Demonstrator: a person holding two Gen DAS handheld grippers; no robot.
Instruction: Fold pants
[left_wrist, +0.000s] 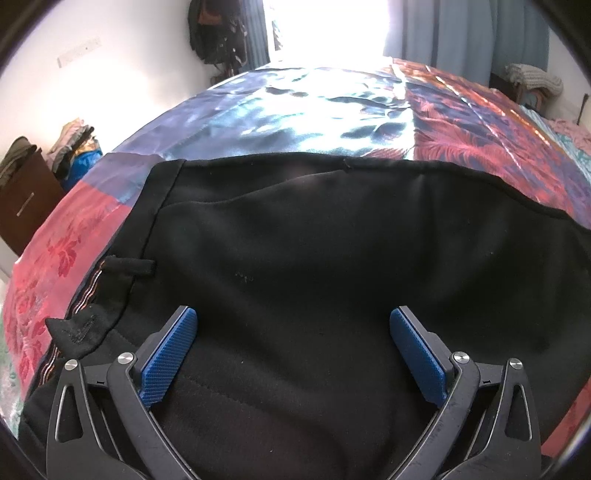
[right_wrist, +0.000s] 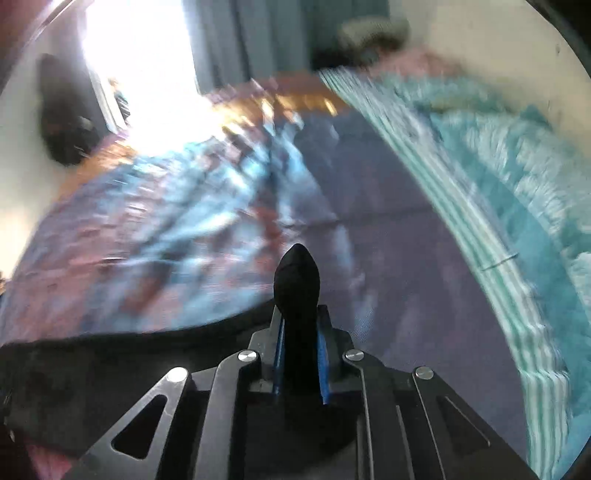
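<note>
Black pants (left_wrist: 314, 251) lie spread flat on a bed with a shiny patterned cover (left_wrist: 295, 107). The waistband with a belt loop (left_wrist: 129, 267) is at the left of the left wrist view. My left gripper (left_wrist: 293, 321) is open, its blue pads (left_wrist: 170, 354) wide apart just above the fabric, holding nothing. My right gripper (right_wrist: 297, 314) is shut on a bunched fold of the black pants (right_wrist: 297, 280), which sticks out past the fingertips. More of the pants (right_wrist: 92, 373) trails to the left below it. The right wrist view is blurred.
A bright window with grey-blue curtains (left_wrist: 461, 33) is beyond the bed. A dark wooden cabinet (left_wrist: 22, 206) with piled clothes (left_wrist: 74, 144) stands at the left. A teal striped blanket (right_wrist: 498, 206) lies along the bed's right side. Dark bags (left_wrist: 218, 33) hang on the wall.
</note>
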